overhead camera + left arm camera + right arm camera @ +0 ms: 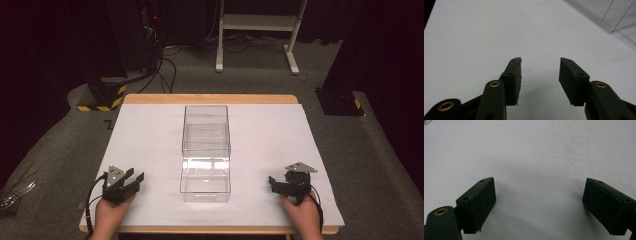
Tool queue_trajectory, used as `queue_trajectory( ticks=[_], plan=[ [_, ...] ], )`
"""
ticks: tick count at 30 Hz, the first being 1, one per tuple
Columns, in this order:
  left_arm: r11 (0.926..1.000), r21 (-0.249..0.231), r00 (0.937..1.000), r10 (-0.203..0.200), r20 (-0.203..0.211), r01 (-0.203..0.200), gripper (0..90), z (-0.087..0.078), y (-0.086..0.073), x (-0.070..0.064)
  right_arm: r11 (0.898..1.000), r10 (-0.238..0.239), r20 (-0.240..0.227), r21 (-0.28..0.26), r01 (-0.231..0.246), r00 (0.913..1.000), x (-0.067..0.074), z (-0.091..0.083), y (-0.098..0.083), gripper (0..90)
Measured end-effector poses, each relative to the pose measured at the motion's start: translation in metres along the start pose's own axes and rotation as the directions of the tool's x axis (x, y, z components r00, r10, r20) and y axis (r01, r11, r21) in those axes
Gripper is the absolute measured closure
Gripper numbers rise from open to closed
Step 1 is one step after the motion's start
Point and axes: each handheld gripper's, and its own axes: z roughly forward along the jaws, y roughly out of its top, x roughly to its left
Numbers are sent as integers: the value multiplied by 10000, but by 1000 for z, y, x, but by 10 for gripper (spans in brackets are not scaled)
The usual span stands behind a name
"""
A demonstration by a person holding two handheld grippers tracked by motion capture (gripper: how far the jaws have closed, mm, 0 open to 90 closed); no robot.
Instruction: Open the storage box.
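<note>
Left claw (134, 181) sits in my left hand (111, 212) near the front left corner of the worktop (150, 135), pointing inward and away from me. In the left gripper view its jaws stand partly apart with nothing between them, only the bare white sheet below; the fingertips (515, 67) are clear of any object. In that same view a corner of the clear plastic container (616, 15) shows at upper right, apart from the jaws. Centre of the worktop: the clear plastic container (206, 152), a long open-topped transparent box, lies lengthwise away from me; a cross line partway along it may be a divider or a joint between two boxes, I cannot tell which. It looks empty as far as the high view allows. Both claws are well apart from it, one on each side of its near end. Right claw (276, 184) sits in my right hand (302, 215) near the front right corner, pointing inward toward the container. In the right gripper view its jaws stand wide apart, wider than the left pair, gripping nothing; the pads (480, 202) hang over the white surface, which carries faint yellowish stains. A cable (90, 200) trails from the left claw toward me.
</note>
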Motion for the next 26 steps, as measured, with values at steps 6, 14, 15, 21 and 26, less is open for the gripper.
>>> queue_trajectory(
  ticks=[6,14,15,21,26],
  plan=[
    [9953,886,9992,379,158,-392,342,8,2,-7,10000,16,6,3,-16,10000,0,0,0,117],
    [9957,863,9992,315,233,-334,352,8,1,-7,10000,-25,12,-9,25,10000,0,0,0,118],
    [9956,869,9992,316,265,-338,350,8,1,-7,10000,-26,12,-11,26,10000,0,0,0,118],
    [9953,889,9989,357,315,-384,332,8,2,-7,10000,-36,32,-8,36,10000,0,0,0,118],
    [9952,901,9988,347,342,-377,329,8,2,-7,10000,-32,29,-10,32,10000,0,0,0,118]
  ],
)
